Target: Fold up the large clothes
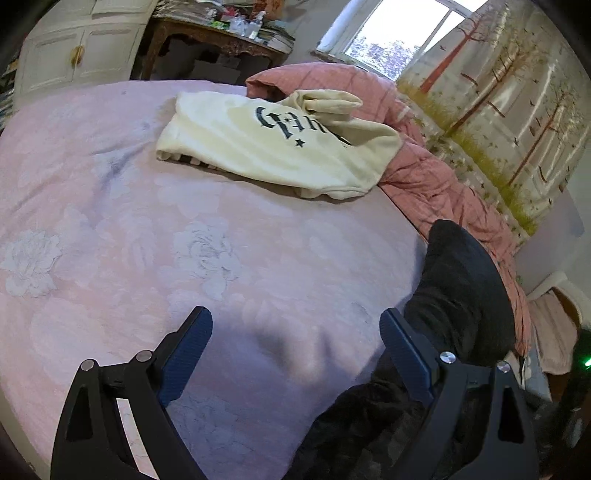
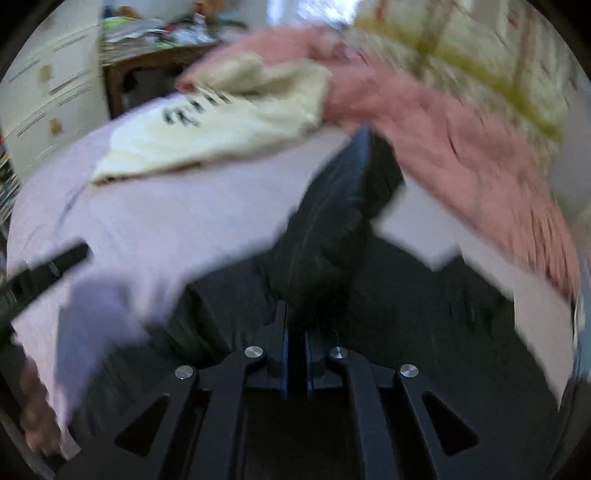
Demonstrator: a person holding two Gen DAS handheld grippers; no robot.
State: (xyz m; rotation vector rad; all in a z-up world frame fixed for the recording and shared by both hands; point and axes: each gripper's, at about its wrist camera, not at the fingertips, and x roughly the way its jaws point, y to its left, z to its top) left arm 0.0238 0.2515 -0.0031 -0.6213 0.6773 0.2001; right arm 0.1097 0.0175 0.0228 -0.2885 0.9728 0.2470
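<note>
A black garment [image 1: 454,291] lies on the pink bed sheet [image 1: 147,229] at the near right. My left gripper [image 1: 295,325] is open and empty over the sheet, its right finger next to the black cloth. In the blurred right wrist view my right gripper [image 2: 295,314] is shut on the black garment [image 2: 332,229], which rises in a bunched fold ahead of the fingers. A folded cream sweatshirt with black lettering [image 1: 273,140] lies further back on the bed; it also shows in the right wrist view [image 2: 207,129].
A pink quilt [image 1: 436,177] is bunched along the bed's right side by the tree-pattern wall. A cluttered wooden table [image 1: 214,33] and white cabinets [image 1: 74,59] stand behind the bed. The left gripper's finger [image 2: 44,273] shows at the left of the right wrist view.
</note>
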